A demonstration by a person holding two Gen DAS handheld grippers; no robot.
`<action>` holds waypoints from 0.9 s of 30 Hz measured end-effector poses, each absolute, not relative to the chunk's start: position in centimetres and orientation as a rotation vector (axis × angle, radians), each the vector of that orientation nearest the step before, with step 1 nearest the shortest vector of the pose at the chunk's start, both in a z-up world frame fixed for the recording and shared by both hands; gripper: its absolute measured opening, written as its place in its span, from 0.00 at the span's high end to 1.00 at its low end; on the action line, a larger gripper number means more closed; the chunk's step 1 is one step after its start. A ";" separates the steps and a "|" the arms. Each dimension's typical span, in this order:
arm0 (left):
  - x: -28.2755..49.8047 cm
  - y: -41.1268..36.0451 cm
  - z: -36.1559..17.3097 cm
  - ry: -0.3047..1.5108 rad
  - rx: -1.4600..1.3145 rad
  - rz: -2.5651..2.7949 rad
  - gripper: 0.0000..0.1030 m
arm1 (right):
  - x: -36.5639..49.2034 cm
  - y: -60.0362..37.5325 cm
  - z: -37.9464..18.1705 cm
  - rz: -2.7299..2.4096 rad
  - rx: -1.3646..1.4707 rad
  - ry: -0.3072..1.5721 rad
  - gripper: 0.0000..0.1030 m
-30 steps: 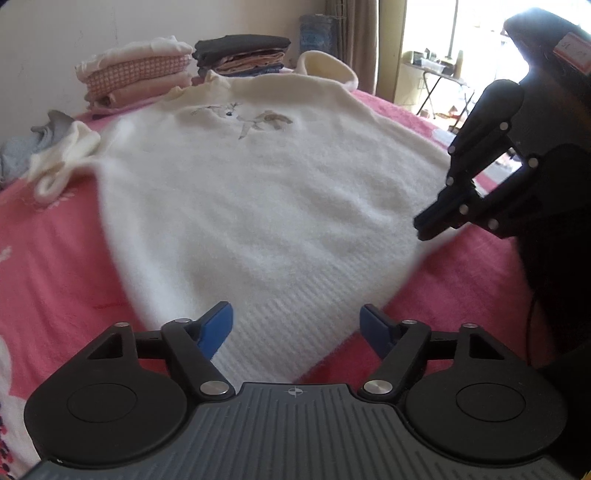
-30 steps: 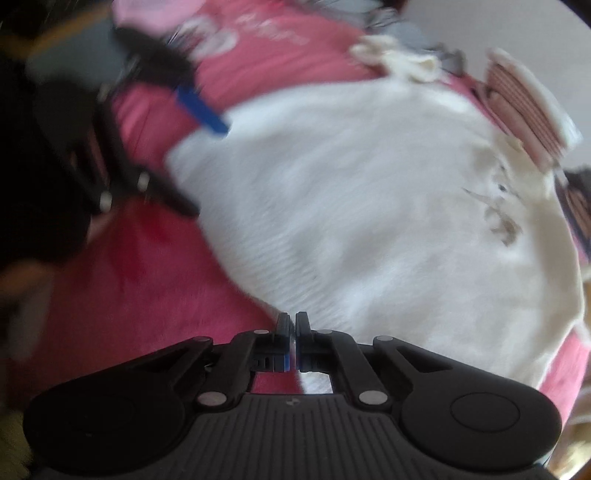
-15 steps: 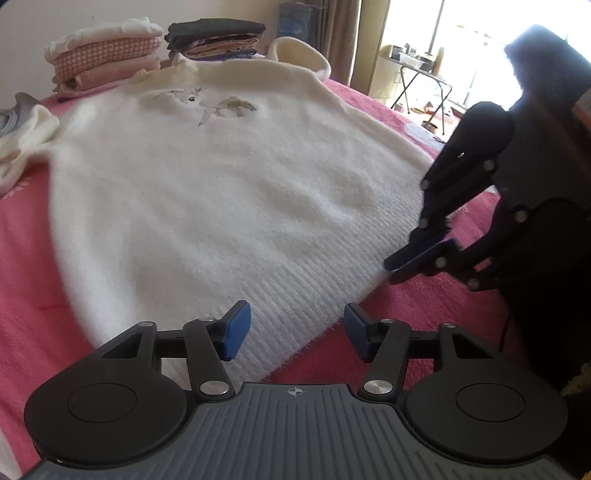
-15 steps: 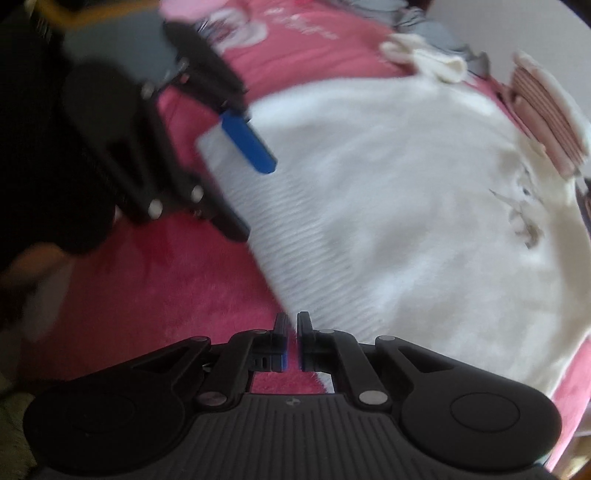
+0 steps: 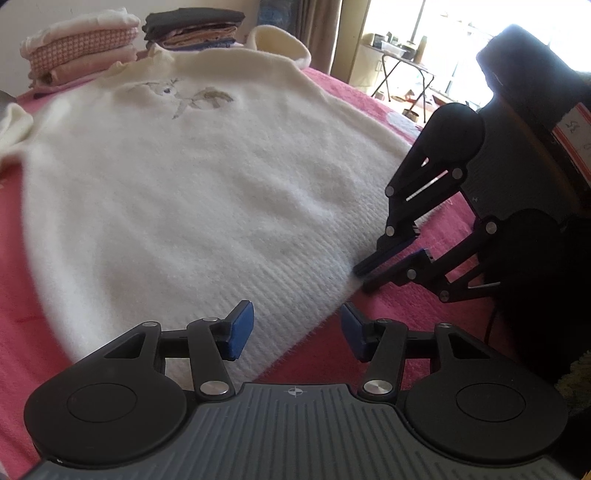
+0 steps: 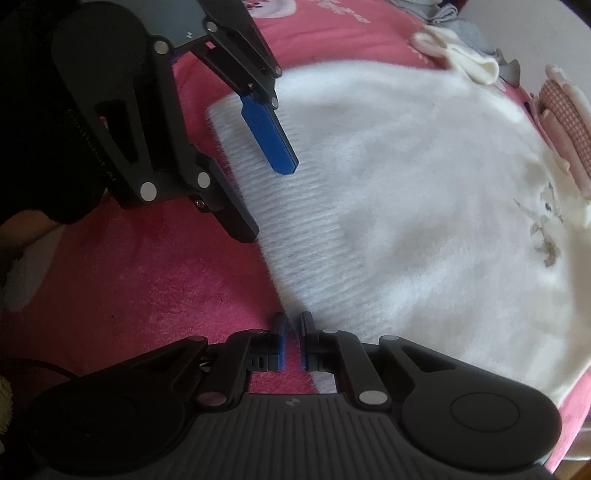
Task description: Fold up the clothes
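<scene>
Left wrist | left gripper (image 5: 295,326) fingers apart over white sweater (image 5: 207,192) hem | right gripper (image 5: 364,275) at 3 o'clock, fingers nearly together at hem corner, grip unclear | pink bed (image 5: 424,306)

The left gripper (image 5: 297,334) has narrowed toward the sweater (image 5: 192,192) hem.

cream sweater (image 5: 192,192) (grey motif) | pink bedspread (image 6: 129,280) | blue pads (image 5: 240,328)

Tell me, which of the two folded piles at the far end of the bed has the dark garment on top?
The right-hand pile in the left wrist view, nearer the sweater's collar. It is topped with dark cloth, while the left pile is all pink and cream.
</scene>
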State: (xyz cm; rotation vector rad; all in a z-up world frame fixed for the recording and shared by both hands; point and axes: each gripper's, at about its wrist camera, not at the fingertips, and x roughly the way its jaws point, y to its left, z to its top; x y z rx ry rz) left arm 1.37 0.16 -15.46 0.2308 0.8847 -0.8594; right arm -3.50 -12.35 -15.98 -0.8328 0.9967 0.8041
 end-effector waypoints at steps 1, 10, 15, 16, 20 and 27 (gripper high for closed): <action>1.4 0.0 -15.5 0.887 0.233 -0.863 0.48 | -3.4 -12.4 -16.0 0.808 -0.830 0.998 0.92; 0.7 -1.1 -15.2 0.856 0.280 -0.855 0.46 | -2.0 -14.2 -13.3 0.742 -0.615 0.951 1.00; 1.7 -1.3 -14.7 0.829 0.282 -0.803 0.49 | -0.7 -15.7 -11.6 0.679 -0.471 0.915 1.00; 1.9 -1.4 -14.7 0.827 0.280 -0.794 0.50 | -0.3 -16.0 -11.2 0.670 -0.436 0.913 1.00; 2.6 -0.8 -14.8 0.840 0.225 -0.746 0.75 | -0.4 -17.2 -10.3 0.639 -0.345 0.913 1.00; 3.0 -0.1 -14.4 0.783 0.198 -0.673 0.99 | 0.7 -16.9 -11.3 0.652 -0.348 0.914 0.97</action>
